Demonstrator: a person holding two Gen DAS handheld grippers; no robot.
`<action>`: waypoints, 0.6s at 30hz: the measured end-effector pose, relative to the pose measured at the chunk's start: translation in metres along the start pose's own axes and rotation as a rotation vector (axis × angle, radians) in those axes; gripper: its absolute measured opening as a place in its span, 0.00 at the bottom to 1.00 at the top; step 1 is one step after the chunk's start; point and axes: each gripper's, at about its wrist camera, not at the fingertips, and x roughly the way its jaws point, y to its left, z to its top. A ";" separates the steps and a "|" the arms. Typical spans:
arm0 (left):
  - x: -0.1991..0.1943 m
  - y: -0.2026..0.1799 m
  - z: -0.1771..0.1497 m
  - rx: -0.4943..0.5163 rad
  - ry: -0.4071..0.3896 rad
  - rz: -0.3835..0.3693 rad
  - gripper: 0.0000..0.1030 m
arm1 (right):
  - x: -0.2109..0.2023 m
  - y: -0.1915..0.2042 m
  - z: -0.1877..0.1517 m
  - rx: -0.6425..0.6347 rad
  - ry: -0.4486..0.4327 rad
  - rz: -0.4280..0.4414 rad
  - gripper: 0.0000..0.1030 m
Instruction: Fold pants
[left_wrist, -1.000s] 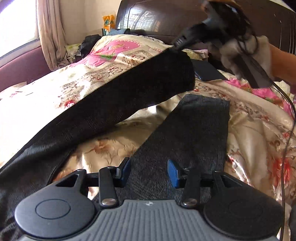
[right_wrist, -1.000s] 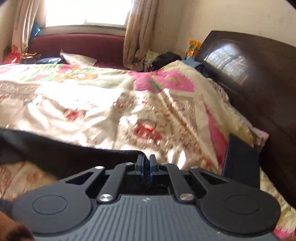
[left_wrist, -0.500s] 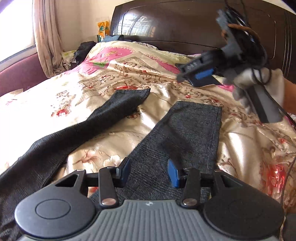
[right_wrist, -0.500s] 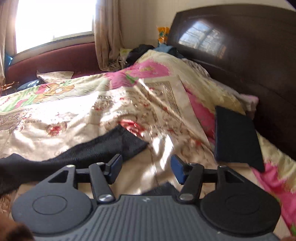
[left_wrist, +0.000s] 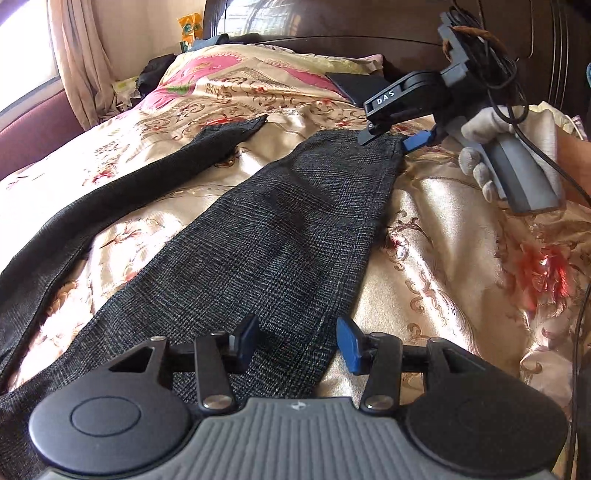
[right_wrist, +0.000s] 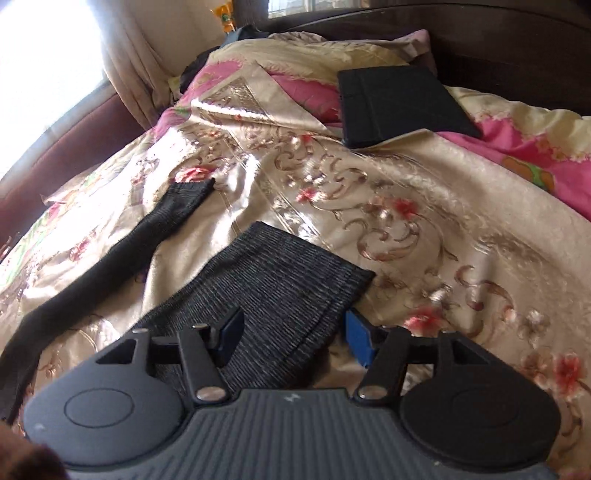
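Floral bedspread (left_wrist: 443, 229), pants (left_wrist: 280, 236) leg hem between right gripper (right_wrist: 291, 334) fingers

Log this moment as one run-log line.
pants: flat on bedspread, legs apart | left gripper: open over near leg | right gripper: just opened, straddling that leg's hem corner, not gripping

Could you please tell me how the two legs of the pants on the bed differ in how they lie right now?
The nearer pant leg lies broad and flat, its check weave showing, with both open tools over it: the right tool at its hem, the left tool lower down. The farther pant leg looks narrower and darker, angles away, and has no tool near it. Both rest on the floral bedspread, hems toward the headboard.
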 end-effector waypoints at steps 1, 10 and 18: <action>0.003 -0.002 0.003 0.001 0.008 0.011 0.58 | 0.008 0.001 0.003 0.007 0.012 -0.012 0.33; -0.021 -0.018 0.020 -0.014 -0.018 -0.059 0.26 | -0.067 -0.049 0.016 0.181 -0.066 0.155 0.03; -0.034 -0.053 0.002 0.032 0.038 -0.141 0.27 | -0.113 -0.098 -0.030 0.152 0.002 -0.034 0.07</action>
